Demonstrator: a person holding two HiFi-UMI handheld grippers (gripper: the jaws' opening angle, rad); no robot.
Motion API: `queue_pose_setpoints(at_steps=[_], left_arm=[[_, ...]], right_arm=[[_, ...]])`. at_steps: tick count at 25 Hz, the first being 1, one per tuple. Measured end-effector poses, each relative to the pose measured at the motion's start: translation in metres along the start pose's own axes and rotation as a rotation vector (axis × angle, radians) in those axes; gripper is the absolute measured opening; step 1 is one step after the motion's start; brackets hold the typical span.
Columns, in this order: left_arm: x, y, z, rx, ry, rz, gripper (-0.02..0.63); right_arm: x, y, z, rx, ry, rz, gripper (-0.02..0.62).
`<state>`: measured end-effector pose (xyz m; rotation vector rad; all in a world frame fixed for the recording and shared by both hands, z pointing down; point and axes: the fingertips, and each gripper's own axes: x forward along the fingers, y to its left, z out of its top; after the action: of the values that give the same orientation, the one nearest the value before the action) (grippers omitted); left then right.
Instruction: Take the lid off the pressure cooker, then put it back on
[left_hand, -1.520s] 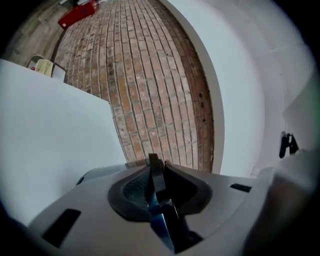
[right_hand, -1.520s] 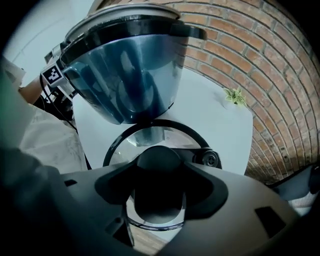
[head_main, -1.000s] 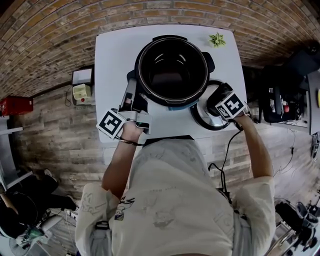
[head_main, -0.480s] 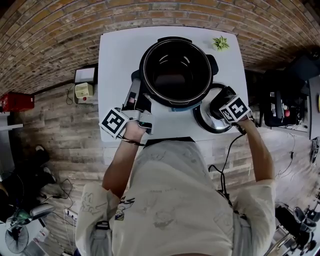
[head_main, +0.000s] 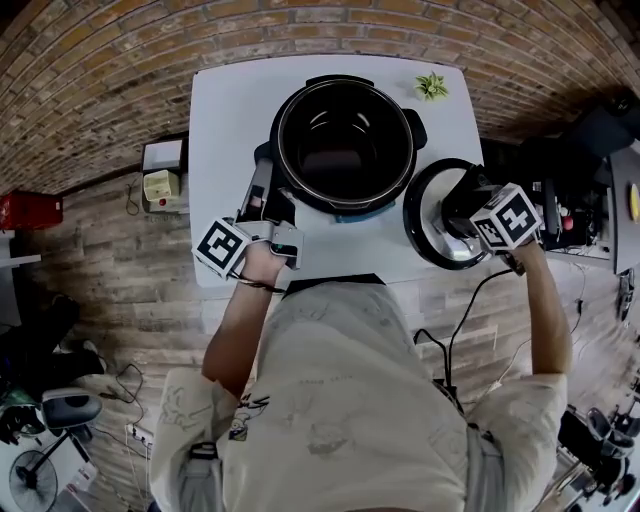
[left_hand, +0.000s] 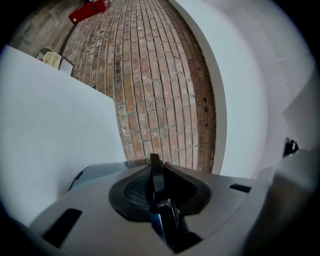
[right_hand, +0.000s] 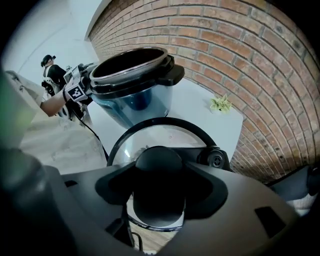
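Hanging under the right tongs (right_hand: 159, 192), whose jaws were clamped on its knob (right_hand: 159, 160), the lid (head_main: 430, 215) was raised above the tabletop (head_main: 230, 120), apparently partly beyond its edge. The open cooker (right_hand: 135, 102) stood to those tongs' left. A slip on the rounded knob could drop the lid to the floor. The left tongs (left_hand: 159, 200), pinched narrow on the cooker's handle (left_hand: 156, 175), steadied it; losing that bite might let it skid.

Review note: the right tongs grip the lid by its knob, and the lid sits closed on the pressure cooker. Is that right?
Not quite. The right tongs do grip the lid by its knob, but the lid is off the pressure cooker. It is held up beside the open pot, as the head view shows.
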<state>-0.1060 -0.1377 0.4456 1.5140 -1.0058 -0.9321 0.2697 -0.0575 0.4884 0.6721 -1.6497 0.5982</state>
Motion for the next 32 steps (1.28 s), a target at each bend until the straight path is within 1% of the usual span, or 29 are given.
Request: queue_pose_setpoints(at_steps=[4,8,13,17,19,23,29,32], left_arm=[[0.0,0.0,0.0,0.0,-0.004,0.002,0.081],[0.0,0.0,0.001,0.004,-0.009,0.002,0.081],[-0.001,0.002,0.001,0.014,-0.01,0.003,0.081],[-0.004,0.009,-0.001,-0.01,-0.011,0.029,0.081],[-0.003,0.009,-0.001,-0.008,-0.012,0.03,0.081],[-0.002,0.005,0.001,0.04,-0.005,0.025,0.081],[-0.002,0.006,-0.001,0.035,-0.016,0.027,0.081],[0.0,0.002,0.0,0.033,-0.018,0.01,0.081]], right_arm=[[-0.042,-0.003,0.007,-0.036,-0.008,-0.001,0.291],[-0.088,-0.007,0.024,-0.085,-0.035,-0.029,0.291],[-0.128,-0.008,0.055,-0.147,-0.074,-0.064,0.291],[-0.148,0.0,0.087,-0.199,-0.106,-0.043,0.291],[-0.153,0.007,0.106,-0.227,-0.124,-0.022,0.292],[-0.152,0.025,0.143,-0.293,-0.144,0.022,0.293],[-0.131,0.051,0.198,-0.405,-0.136,0.082,0.293],[-0.117,0.063,0.218,-0.448,-0.12,0.104,0.293]])
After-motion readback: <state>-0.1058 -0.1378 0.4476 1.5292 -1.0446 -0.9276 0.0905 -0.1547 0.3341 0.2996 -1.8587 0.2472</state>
